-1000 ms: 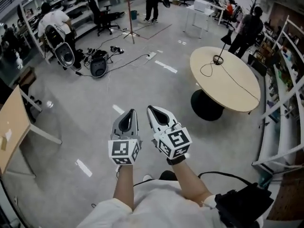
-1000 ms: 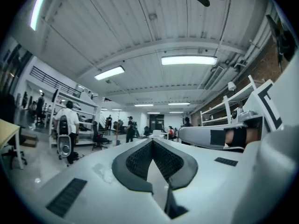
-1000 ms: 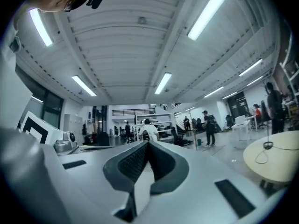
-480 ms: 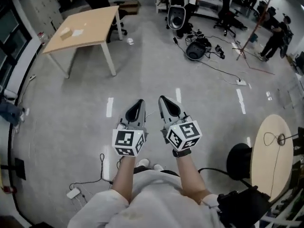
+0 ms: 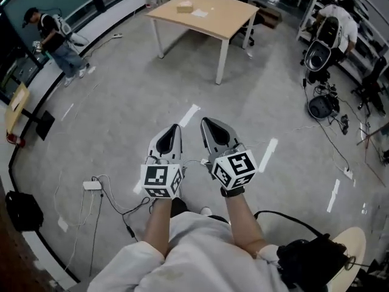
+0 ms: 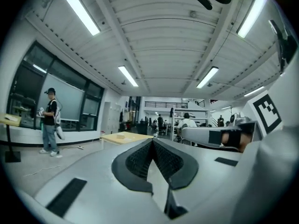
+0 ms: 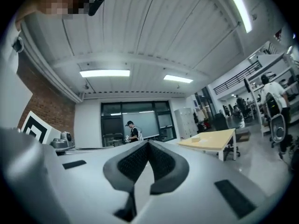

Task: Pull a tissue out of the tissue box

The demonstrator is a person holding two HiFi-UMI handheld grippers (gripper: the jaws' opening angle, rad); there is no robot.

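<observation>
I hold both claws out in front of me, side by side and close together, over the bare grey floor (image 5: 121, 114). The left claw (image 5: 173, 131) is pressed together: in the left gripper view its ribbed black pads (image 6: 138, 160) meet at the tip and nothing sits between them. The right claw (image 5: 208, 125) is pressed together as well. In the right gripper view its pads (image 7: 133, 162) touch at the tip with nothing pinched.

The tissue box (image 5: 185, 6), a small pale tan box as far as I can make out, sits on a light wooden worktop (image 5: 228, 18) well ahead of the claws. In the head view it is near the worktop's far left corner. A flat white sheet (image 5: 199, 13) lies just beside it, to its right. The box is too small for me to tell whether a tissue sticks out of it. Both claws are well apart from the worktop and point roughly toward it, and each gripper view shows the worktop beyond the tips.

On the floor to my left lies a white power strip (image 5: 92, 185), with thin cables (image 5: 112, 199) looping toward my feet. A black bag (image 5: 21, 210) sits further left. A person (image 5: 58, 35) stands by the dark windows at the far left. Another person in a white top (image 5: 340, 17) is by the shelving at the far right.
</observation>
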